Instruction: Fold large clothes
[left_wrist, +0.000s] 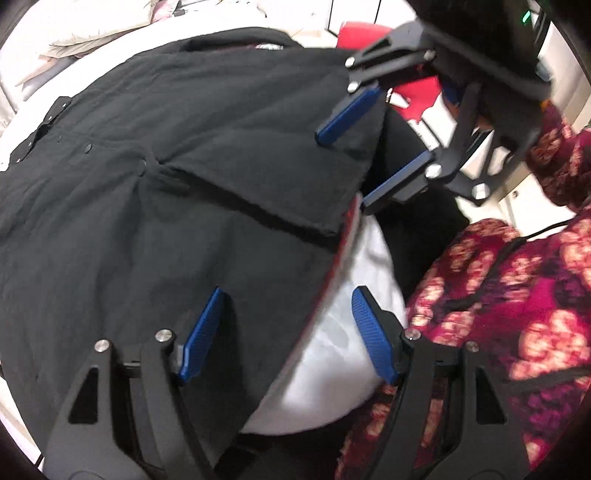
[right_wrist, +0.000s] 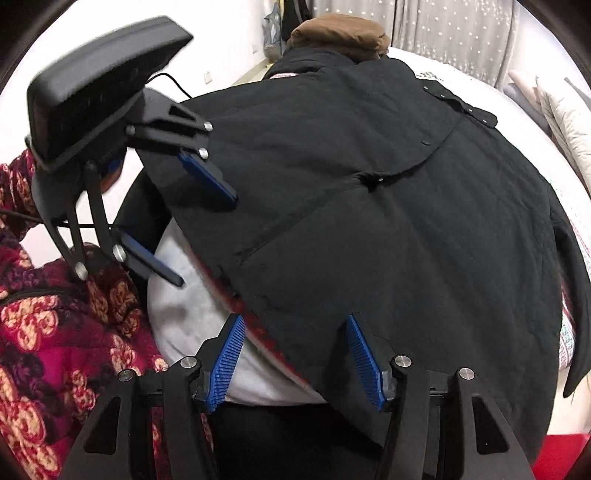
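A large black coat lies spread flat on a white bed, with one panel folded over the body and a red lining showing along its near edge. My left gripper hangs open over that edge, one finger above the coat and the other above the sheet. My right gripper is open too, straddling the same edge further along. Neither one's pads press on the cloth.
A person in a red floral garment stands against the bed's near side. A brown bundle lies beyond the coat's collar. Beige bedding and pillows sit at the far side. A red item is on the floor.
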